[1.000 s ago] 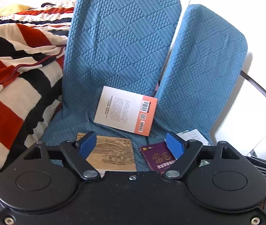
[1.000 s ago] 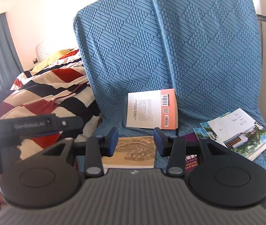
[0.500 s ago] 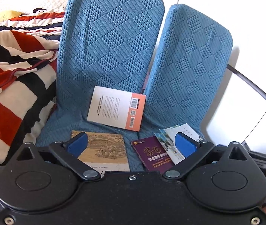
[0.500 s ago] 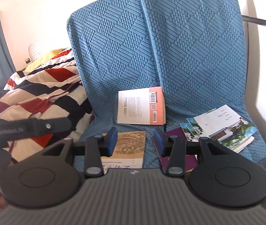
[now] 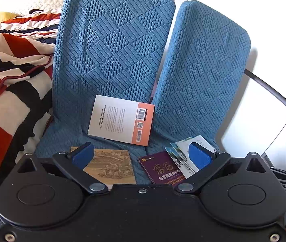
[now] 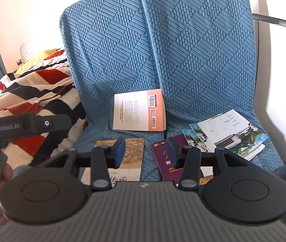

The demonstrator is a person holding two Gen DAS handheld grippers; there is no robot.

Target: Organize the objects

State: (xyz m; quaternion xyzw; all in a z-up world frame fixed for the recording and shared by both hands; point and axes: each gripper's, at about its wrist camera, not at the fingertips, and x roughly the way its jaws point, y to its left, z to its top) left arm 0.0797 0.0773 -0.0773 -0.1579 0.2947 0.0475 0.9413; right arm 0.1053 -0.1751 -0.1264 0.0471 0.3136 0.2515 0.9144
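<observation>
- Four printed items lie scattered on the blue-covered seat [image 6: 207,76]; none is in a claw.
- The left claw [image 5: 141,157] hangs above the seat's front edge, its jaws having just been opening and now spread wide, nothing between them.
- In its view the tan illustrated book [image 5: 110,166] lies flat at about 10 o'clock from the claw's centre, under the left blue pad [image 5: 82,157]; the purple book [image 5: 163,170] sits at about 2 o'clock, toward the right pad.
- The white-and-orange book [image 5: 120,120] leans on the seat back at 12 o'clock, well beyond both, long axis running crosswise.
- The right claw [image 6: 146,151], jaws partly open and empty, straddles the gap between the tan book [image 6: 130,153] and the purple book [image 6: 163,161].
- The photo brochures [image 6: 229,133] overlap the purple book's far right corner, at 2 o'clock from the right claw.
- Judging by position, the left claw is likelier to take the tan book, whose long axis runs away from the claw.
</observation>
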